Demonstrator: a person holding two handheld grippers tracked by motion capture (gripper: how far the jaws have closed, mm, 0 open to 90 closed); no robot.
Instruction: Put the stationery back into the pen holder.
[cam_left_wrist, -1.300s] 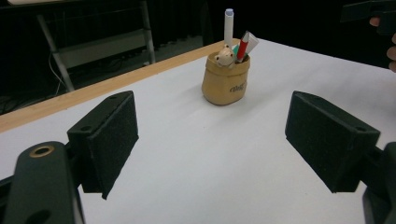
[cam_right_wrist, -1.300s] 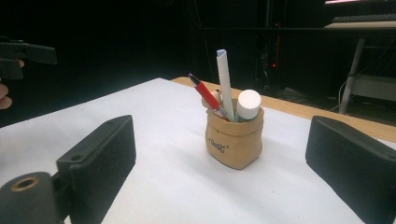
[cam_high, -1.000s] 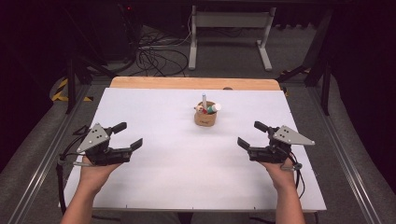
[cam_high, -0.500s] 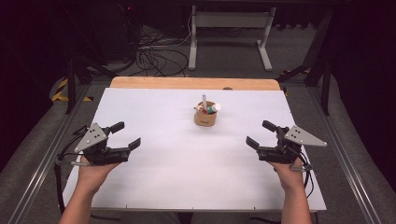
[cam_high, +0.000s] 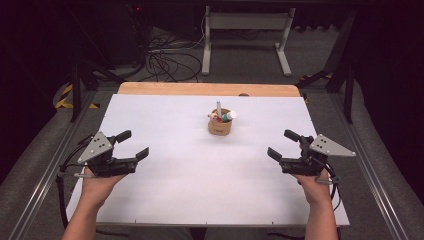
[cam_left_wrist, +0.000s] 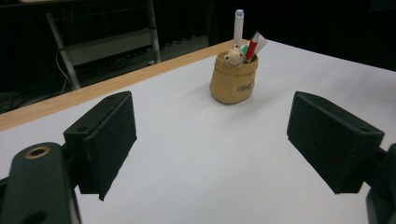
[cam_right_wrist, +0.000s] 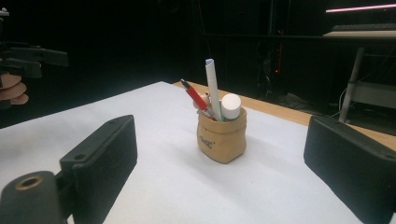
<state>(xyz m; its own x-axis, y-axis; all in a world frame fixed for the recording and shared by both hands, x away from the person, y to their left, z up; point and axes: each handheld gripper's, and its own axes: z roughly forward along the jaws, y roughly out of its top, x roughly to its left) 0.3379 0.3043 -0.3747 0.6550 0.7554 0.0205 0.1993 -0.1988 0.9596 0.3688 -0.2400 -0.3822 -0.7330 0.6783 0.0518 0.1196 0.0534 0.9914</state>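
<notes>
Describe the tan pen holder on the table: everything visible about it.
The pen holder is a small tan pot shaped like a sack with a rolled rim, seemingly ceramic or resin, with dark lettering on its side and a small bear-like figure at the rim. It stands upright on the white table, toward the far middle, apart from both grippers. Inside stand a tall white pen, a red pen leaning, and a white-capped tube.

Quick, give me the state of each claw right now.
Left claw: open, holding nothing.
Right claw: open, holding nothing.
</notes>
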